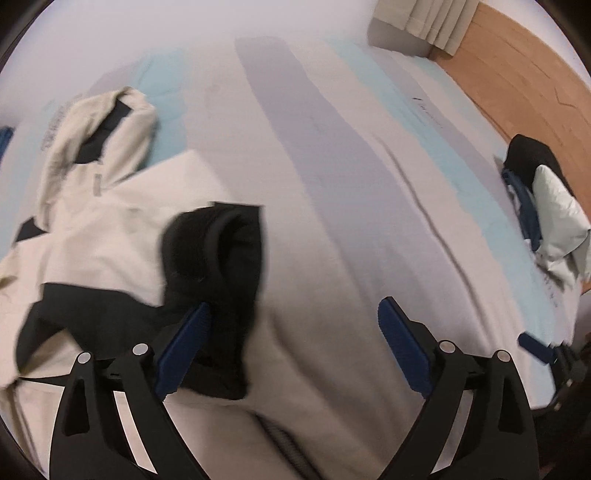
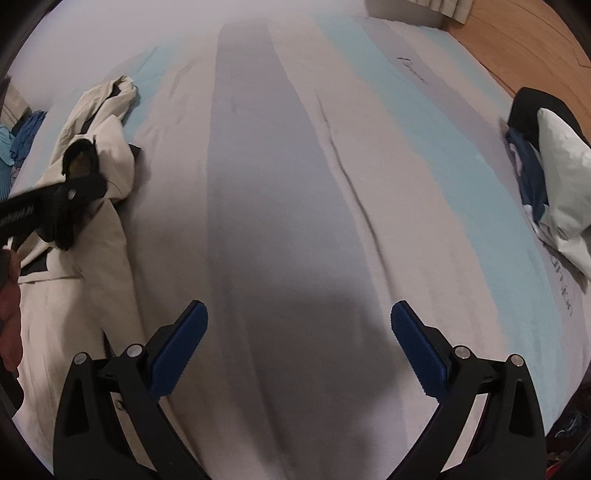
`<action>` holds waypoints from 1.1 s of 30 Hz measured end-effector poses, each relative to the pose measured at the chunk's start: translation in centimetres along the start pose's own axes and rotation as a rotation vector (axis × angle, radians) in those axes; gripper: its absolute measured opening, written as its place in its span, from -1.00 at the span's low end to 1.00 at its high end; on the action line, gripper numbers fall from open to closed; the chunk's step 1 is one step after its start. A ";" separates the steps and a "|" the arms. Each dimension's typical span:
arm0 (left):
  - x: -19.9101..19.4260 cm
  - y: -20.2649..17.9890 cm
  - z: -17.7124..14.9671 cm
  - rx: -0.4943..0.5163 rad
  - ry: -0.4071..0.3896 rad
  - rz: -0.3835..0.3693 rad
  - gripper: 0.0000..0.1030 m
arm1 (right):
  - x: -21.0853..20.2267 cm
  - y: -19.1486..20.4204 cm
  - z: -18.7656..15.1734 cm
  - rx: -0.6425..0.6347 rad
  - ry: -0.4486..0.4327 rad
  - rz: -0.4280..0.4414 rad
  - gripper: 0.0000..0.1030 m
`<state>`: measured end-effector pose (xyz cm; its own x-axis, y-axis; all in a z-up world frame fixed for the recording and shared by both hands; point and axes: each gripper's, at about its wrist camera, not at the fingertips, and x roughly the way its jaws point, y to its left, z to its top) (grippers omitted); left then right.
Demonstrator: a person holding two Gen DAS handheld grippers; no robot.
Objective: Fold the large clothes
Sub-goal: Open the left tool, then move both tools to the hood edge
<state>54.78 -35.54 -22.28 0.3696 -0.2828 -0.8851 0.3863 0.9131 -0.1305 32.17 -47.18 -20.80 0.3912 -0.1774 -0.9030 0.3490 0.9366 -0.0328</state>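
Note:
A cream jacket point(image 1: 103, 229) with black panels lies crumpled on the bed's left side, its black sleeve cuff point(image 1: 218, 251) turned up. My left gripper point(image 1: 293, 332) hangs just above it, open. The cuff's lower edge lies beside the left finger point(image 1: 184, 347), and cream fabric shows between the pads without being pressed. In the right wrist view the jacket point(image 2: 74, 295) lies at the left. My right gripper point(image 2: 297, 325) is open over the bare striped sheet point(image 2: 280, 206), with nothing between its fingers.
A pile of black, blue and white clothes point(image 2: 554, 173) sits at the bed's right edge, also seen as the pile point(image 1: 550, 206). Beyond it lie wooden floor point(image 1: 517, 70) and a curtain point(image 1: 424, 22). Blue garments point(image 2: 26, 136) lie past the bed's far left.

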 end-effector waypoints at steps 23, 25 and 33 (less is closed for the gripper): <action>-5.8 10.8 0.2 0.028 -0.017 0.151 0.89 | -2.7 9.9 6.0 -0.170 -0.155 0.118 0.85; -6.4 14.1 0.3 0.026 -0.020 0.194 0.89 | -3.2 12.8 7.4 -0.201 -0.177 0.175 0.85; -8.9 24.2 2.9 -0.031 -0.028 0.264 0.89 | -2.9 23.1 14.4 -0.296 -0.144 0.268 0.85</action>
<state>63.30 -11.75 -16.26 0.4771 -0.0414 -0.8779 0.2476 0.9648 0.0890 51.33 -29.41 -12.72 0.5573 0.0636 -0.8279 -0.0326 0.9980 0.0546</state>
